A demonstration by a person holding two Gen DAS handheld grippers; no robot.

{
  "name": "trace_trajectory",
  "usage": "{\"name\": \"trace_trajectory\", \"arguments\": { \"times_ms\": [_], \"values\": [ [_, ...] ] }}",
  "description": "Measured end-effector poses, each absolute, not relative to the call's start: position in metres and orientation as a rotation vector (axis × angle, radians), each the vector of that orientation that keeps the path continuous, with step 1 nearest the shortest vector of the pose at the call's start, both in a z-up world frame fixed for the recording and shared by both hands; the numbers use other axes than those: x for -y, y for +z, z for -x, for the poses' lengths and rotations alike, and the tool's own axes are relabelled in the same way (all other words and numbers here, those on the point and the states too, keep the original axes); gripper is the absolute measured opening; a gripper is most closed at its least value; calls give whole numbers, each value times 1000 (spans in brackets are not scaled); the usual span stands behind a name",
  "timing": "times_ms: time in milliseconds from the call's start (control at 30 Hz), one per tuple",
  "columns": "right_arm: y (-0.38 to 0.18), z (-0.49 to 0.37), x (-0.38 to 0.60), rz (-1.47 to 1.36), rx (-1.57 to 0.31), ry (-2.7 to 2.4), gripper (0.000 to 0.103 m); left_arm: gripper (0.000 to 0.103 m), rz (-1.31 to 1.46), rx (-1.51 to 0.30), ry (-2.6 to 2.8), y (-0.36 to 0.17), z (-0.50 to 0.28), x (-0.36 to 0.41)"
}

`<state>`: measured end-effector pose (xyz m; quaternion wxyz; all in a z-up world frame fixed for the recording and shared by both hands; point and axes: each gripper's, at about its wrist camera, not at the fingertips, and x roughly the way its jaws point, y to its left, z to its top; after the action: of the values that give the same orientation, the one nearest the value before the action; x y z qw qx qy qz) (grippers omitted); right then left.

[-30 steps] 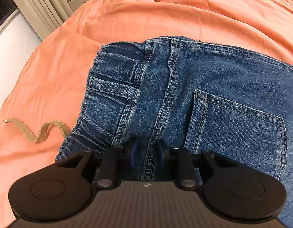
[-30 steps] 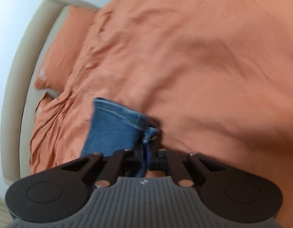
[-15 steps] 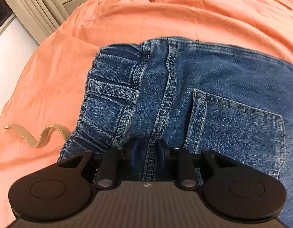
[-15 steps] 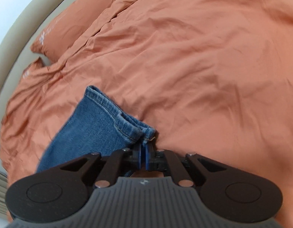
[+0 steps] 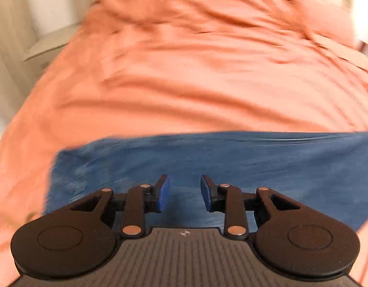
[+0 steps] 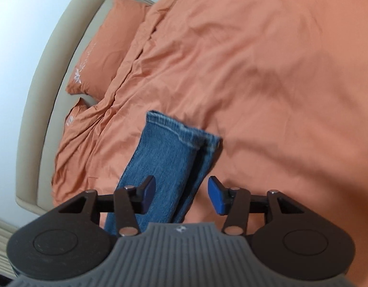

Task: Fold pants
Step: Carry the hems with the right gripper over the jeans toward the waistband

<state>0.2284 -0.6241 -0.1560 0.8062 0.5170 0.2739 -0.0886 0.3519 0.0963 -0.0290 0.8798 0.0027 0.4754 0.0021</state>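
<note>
Both our claws are released: the left gripper [image 5: 183, 192] has its jaws apart w/ nothing between them, hovering over the jeans [image 5: 208, 165]; the right gripper [image 6: 181, 195] is likewise spread wide & empty, above the leg ends. The jeans lie flat on the orange bed [image 6: 267, 71], legs stacked one on the other, the cuffs [image 6: 181, 131] pointing toward the pillow [image 6: 107, 50]. The left view is blurred, so seam detail is lost. We judge the lengthwise fold is laid & let go. Next, prob. re-grip the cuffs & carry them toward the waist, keeping the edges aligned.
</note>
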Motion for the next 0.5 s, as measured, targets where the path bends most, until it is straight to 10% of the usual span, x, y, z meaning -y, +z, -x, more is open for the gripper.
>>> {"name": "trace_trajectory", "arguments": {
  "times_ms": [500],
  "values": [
    [-188, -270, 645, -1135, -521, -181, 3, 29, -278, -987, -507, -104, -411, 180]
  ]
}}
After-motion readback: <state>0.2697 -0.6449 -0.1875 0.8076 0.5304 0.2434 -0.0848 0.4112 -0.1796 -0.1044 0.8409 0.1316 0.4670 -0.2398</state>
